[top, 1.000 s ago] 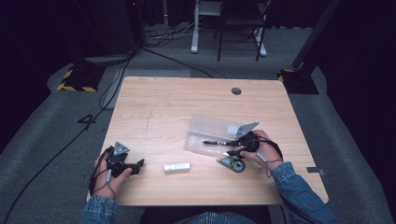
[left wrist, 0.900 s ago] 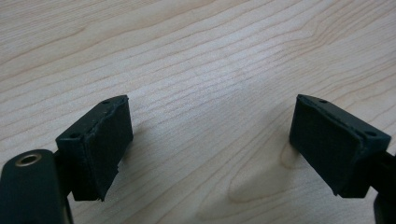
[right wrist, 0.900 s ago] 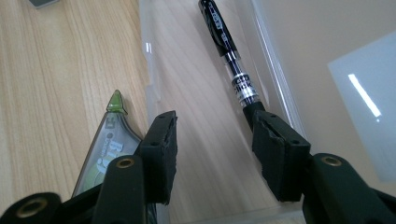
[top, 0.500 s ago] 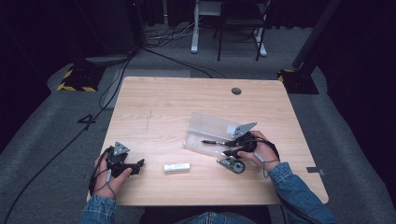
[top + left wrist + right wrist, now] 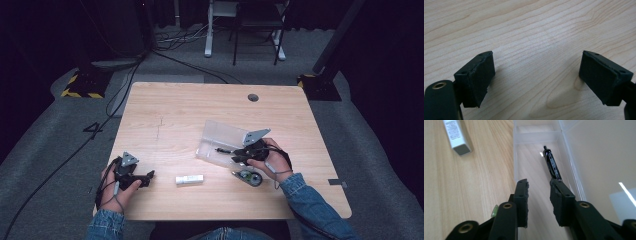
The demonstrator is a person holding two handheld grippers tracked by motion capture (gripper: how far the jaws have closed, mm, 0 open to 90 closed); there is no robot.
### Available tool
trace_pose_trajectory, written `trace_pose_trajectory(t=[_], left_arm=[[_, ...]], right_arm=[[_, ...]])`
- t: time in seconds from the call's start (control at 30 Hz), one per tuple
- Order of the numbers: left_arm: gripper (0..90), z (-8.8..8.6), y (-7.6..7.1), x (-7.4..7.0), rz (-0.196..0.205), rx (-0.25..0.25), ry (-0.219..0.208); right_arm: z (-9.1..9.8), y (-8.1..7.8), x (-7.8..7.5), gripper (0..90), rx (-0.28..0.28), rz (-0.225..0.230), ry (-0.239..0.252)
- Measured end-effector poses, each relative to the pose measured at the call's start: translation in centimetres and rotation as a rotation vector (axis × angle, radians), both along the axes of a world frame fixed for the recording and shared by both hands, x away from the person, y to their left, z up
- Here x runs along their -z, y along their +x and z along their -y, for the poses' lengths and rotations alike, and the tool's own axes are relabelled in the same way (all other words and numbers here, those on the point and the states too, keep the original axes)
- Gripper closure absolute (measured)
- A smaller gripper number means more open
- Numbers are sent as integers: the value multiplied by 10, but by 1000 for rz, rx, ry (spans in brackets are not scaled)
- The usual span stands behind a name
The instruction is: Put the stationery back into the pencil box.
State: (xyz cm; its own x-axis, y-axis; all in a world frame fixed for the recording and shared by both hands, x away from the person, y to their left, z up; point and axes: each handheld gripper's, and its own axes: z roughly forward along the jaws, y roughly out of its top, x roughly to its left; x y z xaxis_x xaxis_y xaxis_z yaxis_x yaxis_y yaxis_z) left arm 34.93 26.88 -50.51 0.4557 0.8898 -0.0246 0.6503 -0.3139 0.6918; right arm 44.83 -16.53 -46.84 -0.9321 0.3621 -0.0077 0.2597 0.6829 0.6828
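In the high view the right gripper [image 5: 239,156] hovers at the clear box [image 5: 223,142], where the black pen [image 5: 224,150] lies. The left gripper [image 5: 148,177] rests aside on the table [image 5: 190,107], near a white tube [image 5: 190,179].

In the left gripper view its jaws stand wide open over bare wood.

In the right gripper view the jaws have just been closing to a narrow gap with nothing between them, and the pen lies just beyond the tips. I judge the pen is already placed; next, probably the tube.

High overhead, two close table-level views

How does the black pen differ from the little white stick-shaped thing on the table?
The black pen is dark, glossy and slim; the white stick is pale, boxy and bears small print. The pen lies inside the clear plastic case, while the white stick lies on the bare table outside it. Both lie flat, ungripped.
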Motion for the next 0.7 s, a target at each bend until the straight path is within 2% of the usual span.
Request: trace_pose_trajectory(t=[0.13,0.27,0.43,0.5,0.7], left_arm=[[136,0,0,0,0,0,-1],[136,0,0,0,0,0,0],[136,0,0,0,1,2,-2],[136,0,0,0,2,3,-2],[136,0,0,0,1,3,-1]], right_arm=[[-11,3,4,756,-7,7,-24],[-19,7,10,758,-13,3,-39],[-21,12,16,682,-5,-5,-41],[-19,14,19,620,9,-16,-27],[-17,14,20,602,13,-17,-18]])
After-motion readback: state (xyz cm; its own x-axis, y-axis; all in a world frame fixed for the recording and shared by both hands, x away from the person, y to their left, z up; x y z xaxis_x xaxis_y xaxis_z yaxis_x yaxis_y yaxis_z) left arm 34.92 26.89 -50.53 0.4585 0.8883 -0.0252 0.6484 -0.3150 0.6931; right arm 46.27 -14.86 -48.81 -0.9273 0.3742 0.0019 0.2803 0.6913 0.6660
